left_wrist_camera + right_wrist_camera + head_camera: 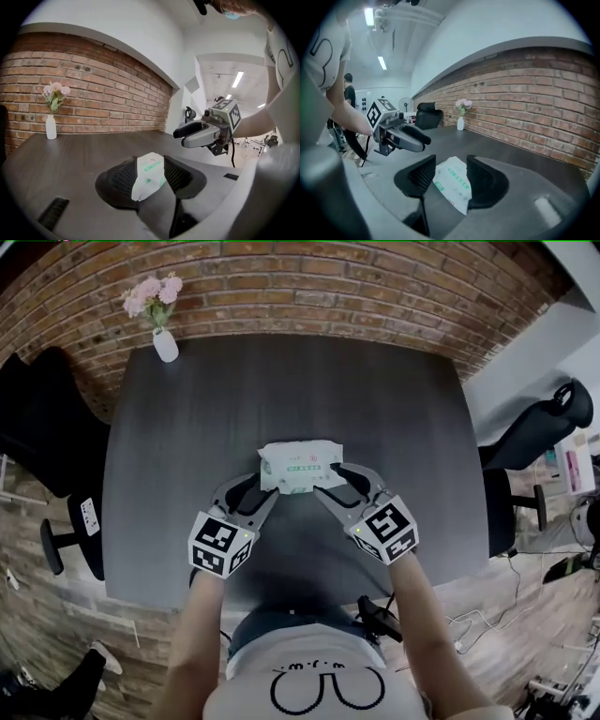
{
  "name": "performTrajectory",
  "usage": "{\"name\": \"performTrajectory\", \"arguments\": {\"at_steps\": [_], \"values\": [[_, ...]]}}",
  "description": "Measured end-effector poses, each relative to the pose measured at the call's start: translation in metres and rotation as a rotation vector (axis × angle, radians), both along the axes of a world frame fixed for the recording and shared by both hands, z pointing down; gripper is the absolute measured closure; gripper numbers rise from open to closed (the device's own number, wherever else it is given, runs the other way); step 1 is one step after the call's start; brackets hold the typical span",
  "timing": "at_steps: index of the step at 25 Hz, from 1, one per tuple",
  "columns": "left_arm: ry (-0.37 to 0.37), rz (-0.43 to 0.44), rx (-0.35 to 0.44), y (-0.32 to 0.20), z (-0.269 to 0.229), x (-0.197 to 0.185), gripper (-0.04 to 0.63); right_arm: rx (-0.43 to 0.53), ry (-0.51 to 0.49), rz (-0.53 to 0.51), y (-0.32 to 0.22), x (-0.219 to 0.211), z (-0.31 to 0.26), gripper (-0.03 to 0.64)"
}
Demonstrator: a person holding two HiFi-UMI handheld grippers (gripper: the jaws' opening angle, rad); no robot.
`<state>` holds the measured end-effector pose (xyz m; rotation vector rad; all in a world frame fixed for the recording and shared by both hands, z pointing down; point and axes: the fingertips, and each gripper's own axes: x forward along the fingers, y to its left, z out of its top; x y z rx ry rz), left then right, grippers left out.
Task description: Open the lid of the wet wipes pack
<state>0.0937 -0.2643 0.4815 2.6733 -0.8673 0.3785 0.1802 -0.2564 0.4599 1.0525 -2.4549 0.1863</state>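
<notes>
Jaws apart and gripping nothing, the left gripper [255, 491] and right gripper [339, 482] flank the near corners of the wet wipes pack [300, 465], which lies flat at the middle of the dark table [281, 390]. The step in hand looks like the approach: one gripper should pin the pack while the other finds the lid's edge (the lid itself is hard to make out). A vase of flowers [165, 341] by the brick wall [309, 277] and an office chair [534, 432] stand well apart, obstructing nothing.

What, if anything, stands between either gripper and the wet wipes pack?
Nothing visible does. The wet wipes pack lies alone on the table; the left gripper and right gripper, jaws apart, are at its near corners. The vase stands far off at the back corner.
</notes>
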Motion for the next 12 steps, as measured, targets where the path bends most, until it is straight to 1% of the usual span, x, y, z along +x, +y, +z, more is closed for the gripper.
{"name": "performTrajectory", "arguments": {"at_steps": [3,6,12], "values": [[-0.057,0.015,-0.047,-0.010,0.029,0.010,0.419,-0.033,0.030,-0.061,-0.015,0.004,0.025,0.417],[-0.120,0.026,-0.094,-0.016,0.057,0.012,0.419,-0.062,0.075,-0.139,-0.022,-0.001,0.049,0.417],[-0.191,0.032,-0.167,-0.025,0.099,0.019,0.420,-0.086,0.152,-0.278,-0.037,-0.007,0.084,0.403]]}}
